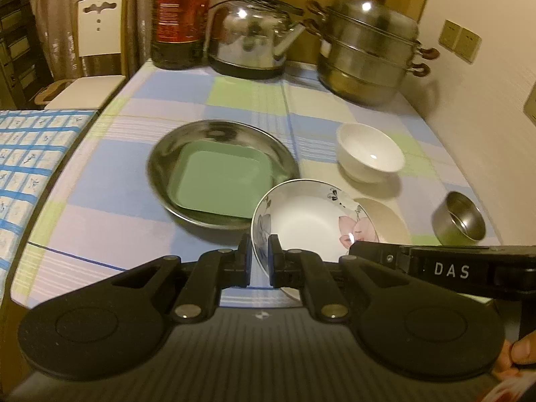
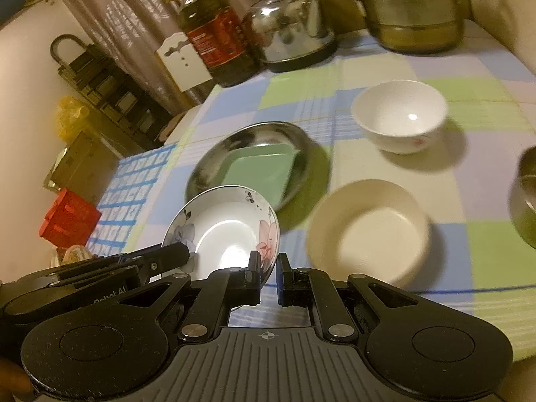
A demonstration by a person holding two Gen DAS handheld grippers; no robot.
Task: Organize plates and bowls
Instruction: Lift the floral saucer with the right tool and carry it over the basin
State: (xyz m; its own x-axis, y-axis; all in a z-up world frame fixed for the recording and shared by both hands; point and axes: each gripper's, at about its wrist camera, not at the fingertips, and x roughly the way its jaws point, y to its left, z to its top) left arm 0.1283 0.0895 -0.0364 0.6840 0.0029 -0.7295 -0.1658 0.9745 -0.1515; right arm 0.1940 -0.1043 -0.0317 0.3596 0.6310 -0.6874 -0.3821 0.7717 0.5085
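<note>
left tool (image 1: 259,261) and right tool (image 2: 268,273) each clamped on opposite rims of floral plate (image 1: 308,221), held above table (image 1: 110,201) mid-near edge | risk: uneven carry twists rim loose, dropping onto cream bowl (image 2: 368,231) or steel dish (image 1: 160,164)

Warm-lit dining corner with a checked tablecloth

A pale blue, green and lilac checked tablecloth (image 1: 234,100) covers the table; behind it hang patterned beige curtains (image 1: 53,16), a white carved-back chair (image 1: 98,23) stands beside a dark stacked rack (image 2: 100,80), and the cream wall (image 1: 485,6) carries beige switch plates (image 1: 459,41)
</note>
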